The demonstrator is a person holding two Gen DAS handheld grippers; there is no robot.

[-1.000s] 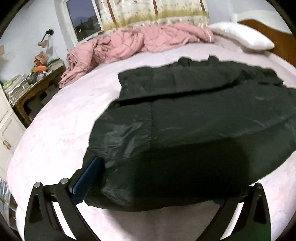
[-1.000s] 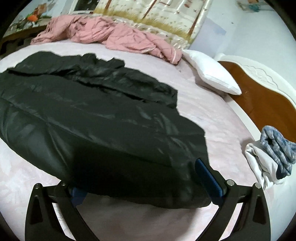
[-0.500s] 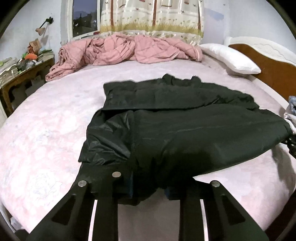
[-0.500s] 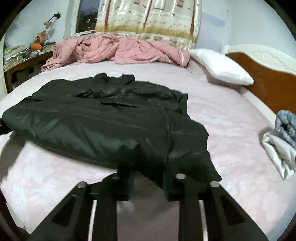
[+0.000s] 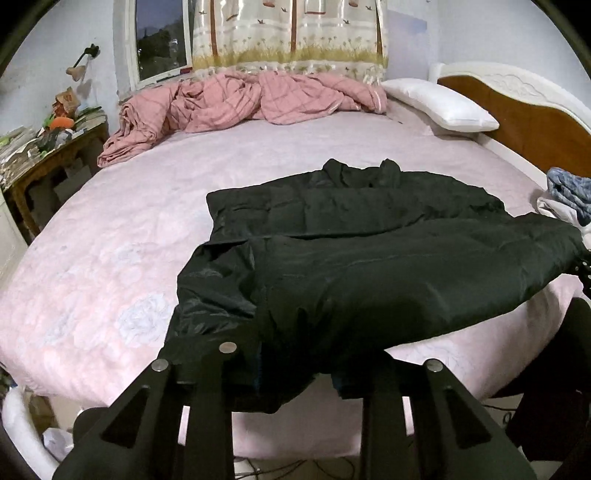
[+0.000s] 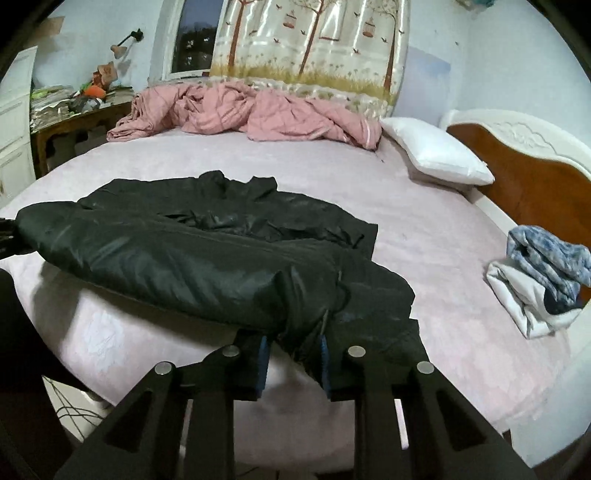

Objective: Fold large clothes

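- Jacket — black, lifted hem toward 6 o'clock, collar at 12 on bed.
- Left claw pinching hem, jaws easing apart.
- Right claw likewise.

Bedroom with pale blue walls, dark window beside a tree-print curtain, wall lamp, cluttered wooden side table, and a pink-sheeted bed with white-framed wooden headboard, white pillow, rumpled pink quilt.
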